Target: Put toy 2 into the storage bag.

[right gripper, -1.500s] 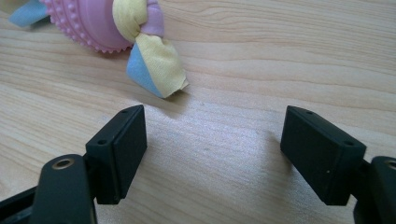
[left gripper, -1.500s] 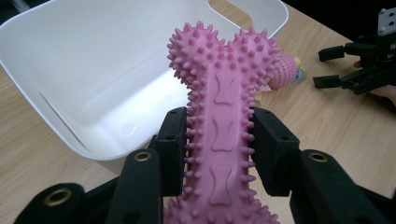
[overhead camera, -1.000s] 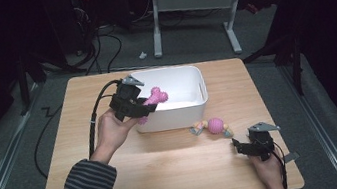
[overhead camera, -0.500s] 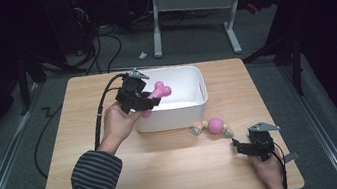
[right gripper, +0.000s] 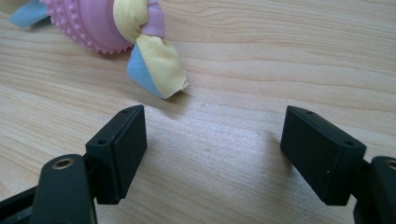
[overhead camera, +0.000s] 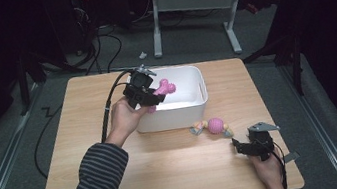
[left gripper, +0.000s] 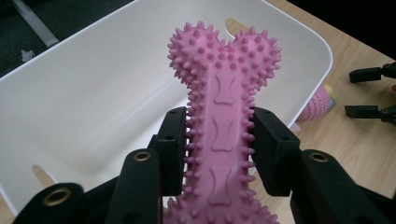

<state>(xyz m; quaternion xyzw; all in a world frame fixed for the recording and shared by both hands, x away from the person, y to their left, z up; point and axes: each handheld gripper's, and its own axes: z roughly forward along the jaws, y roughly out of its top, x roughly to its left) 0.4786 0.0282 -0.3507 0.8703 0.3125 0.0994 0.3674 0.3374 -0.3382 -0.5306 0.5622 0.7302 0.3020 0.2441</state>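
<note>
wooden table [overhead camera: 178, 174], desk frame [overhead camera: 188, 5], floor cables [overhead camera: 97, 39]

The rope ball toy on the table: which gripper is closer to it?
Right. The right gripper sits just short of the rope ball, jaws open; the left gripper holds a pink bone over the bin.

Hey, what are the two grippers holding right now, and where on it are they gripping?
The left gripper clamps the spiky pink rubber bone toy across its shaft, over the white plastic bin. The right gripper holds nothing.

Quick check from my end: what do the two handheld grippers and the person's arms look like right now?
Both grippers, left gripper and right gripper, are black with blocky rectangular jaws, brass-coloured rivets and a grey three-cornered top plate. A black cable trails from the left one. The left arm wears a dark striped sleeve.
</note>
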